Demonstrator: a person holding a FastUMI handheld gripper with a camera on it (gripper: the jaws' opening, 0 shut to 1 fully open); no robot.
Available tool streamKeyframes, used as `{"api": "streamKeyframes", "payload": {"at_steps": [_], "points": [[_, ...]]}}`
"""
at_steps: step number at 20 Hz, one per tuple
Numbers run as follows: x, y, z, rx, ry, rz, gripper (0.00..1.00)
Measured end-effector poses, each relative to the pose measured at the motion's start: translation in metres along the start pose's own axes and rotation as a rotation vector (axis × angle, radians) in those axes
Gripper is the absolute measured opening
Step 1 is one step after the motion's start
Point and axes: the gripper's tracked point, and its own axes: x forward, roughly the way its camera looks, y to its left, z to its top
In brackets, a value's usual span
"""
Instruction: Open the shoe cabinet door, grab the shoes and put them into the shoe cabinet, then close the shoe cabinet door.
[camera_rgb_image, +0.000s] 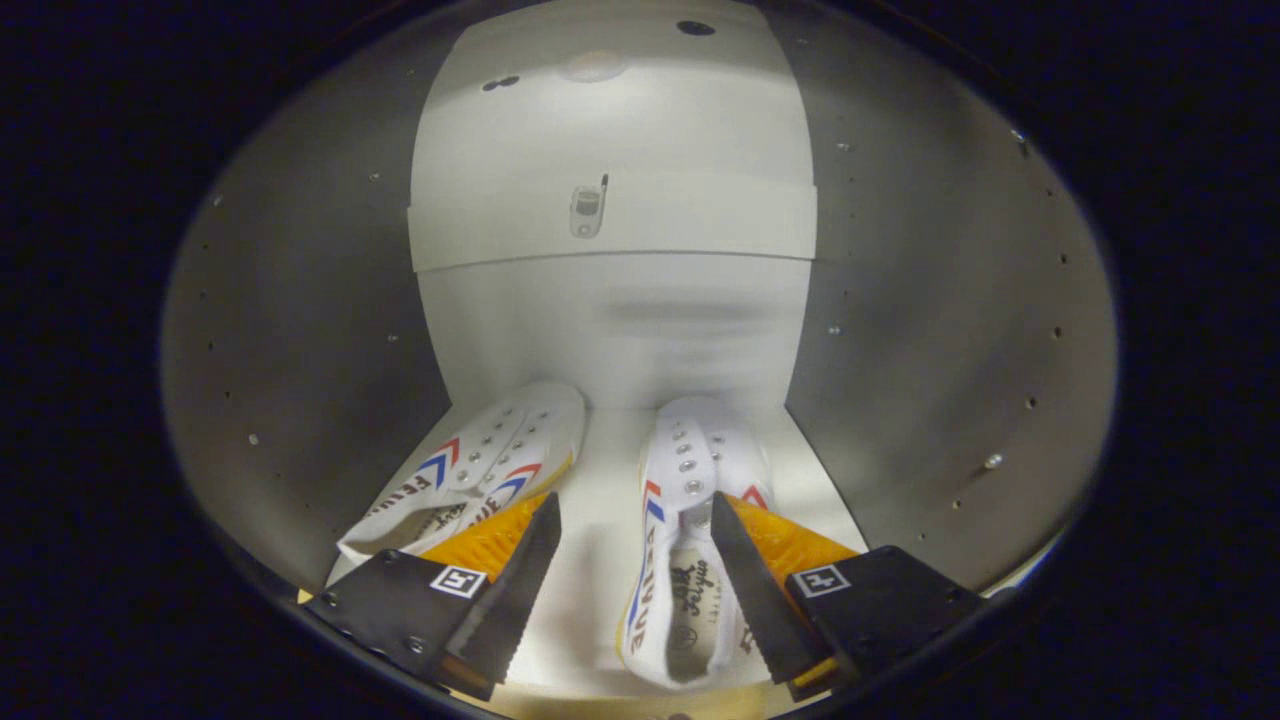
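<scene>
I am looking into the shoe cabinet (300, 300), with its grey side walls and white back. Two white canvas shoes with red and blue stripes lie on its white floor (590, 570), toes toward the back. The left shoe (480, 470) lies tilted beside my left finger. The right shoe (680, 560) lies in the gap between the fingers, and the right finger (750, 580) covers its right edge. My gripper (634, 500) is open wide, and the left finger does not touch the right shoe.
A white shelf (610, 225) with a small metal fitting spans the cabinet above the shoes. Rows of small peg holes dot both side walls (950, 300). A strip of bare floor separates the two shoes.
</scene>
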Motion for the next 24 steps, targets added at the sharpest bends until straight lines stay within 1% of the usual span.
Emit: {"api": "streamKeyframes", "payload": {"at_steps": [4,9,11,13,17,19,21,24], "points": [[-0.048,0.01,0.016,0.014,-0.071,0.021,0.95],[-0.132,0.034,0.023,0.061,-0.167,0.056,0.97],[-0.168,0.041,0.017,0.068,-0.191,0.063,0.96],[-0.205,0.043,0.007,0.071,-0.203,0.054,0.96],[-0.288,0.052,-0.013,0.076,-0.244,0.061,0.96],[-0.331,0.05,-0.025,0.059,-0.261,0.051,0.96],[-0.376,0.05,-0.028,0.047,-0.299,0.065,0.96],[-0.435,0.033,-0.041,0.056,-0.323,0.055,0.96]]}}
